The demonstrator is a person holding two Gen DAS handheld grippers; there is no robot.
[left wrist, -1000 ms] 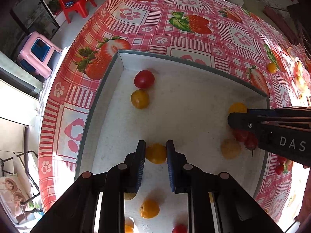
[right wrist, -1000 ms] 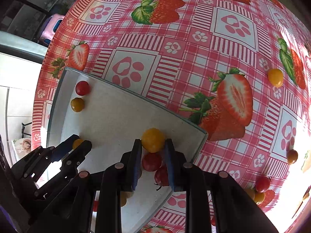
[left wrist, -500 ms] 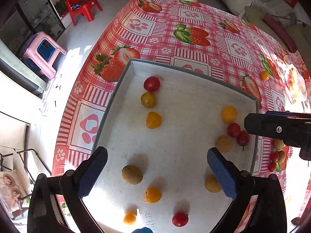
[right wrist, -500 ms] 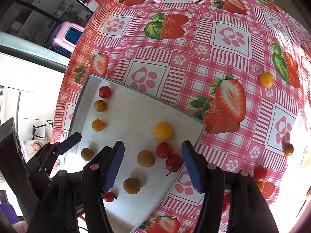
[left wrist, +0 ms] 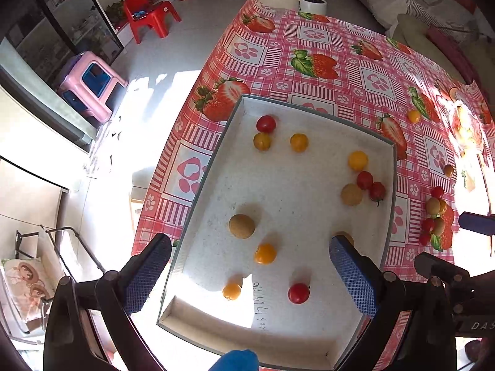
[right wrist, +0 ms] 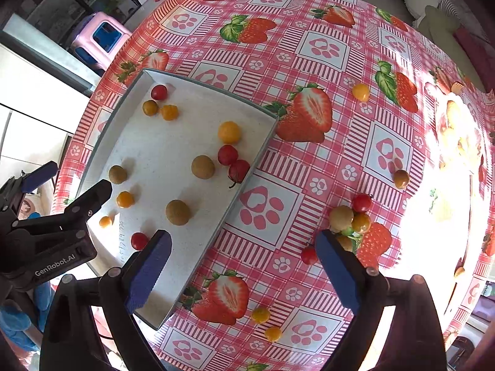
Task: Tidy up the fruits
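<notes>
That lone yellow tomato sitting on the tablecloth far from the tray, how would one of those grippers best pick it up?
Judging by its small round shape, the yellow tomato is best pinched across its widest middle. It sits alone on the tablecloth, so the open right gripper could probably come straight down from above, one finger on each side, closing gently since it looks soft and could roll.

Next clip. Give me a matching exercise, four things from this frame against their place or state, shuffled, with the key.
Things:
1. left gripper
2. red tomato with stem
3. brown round fruit
4. fruit cluster

Places or states:
A. on the tablecloth, outside the tray
B. near the middle of the tray
C. open, empty
D. against the tray's right wall

Pairs: 1-C, 2-D, 3-B, 4-A
</notes>
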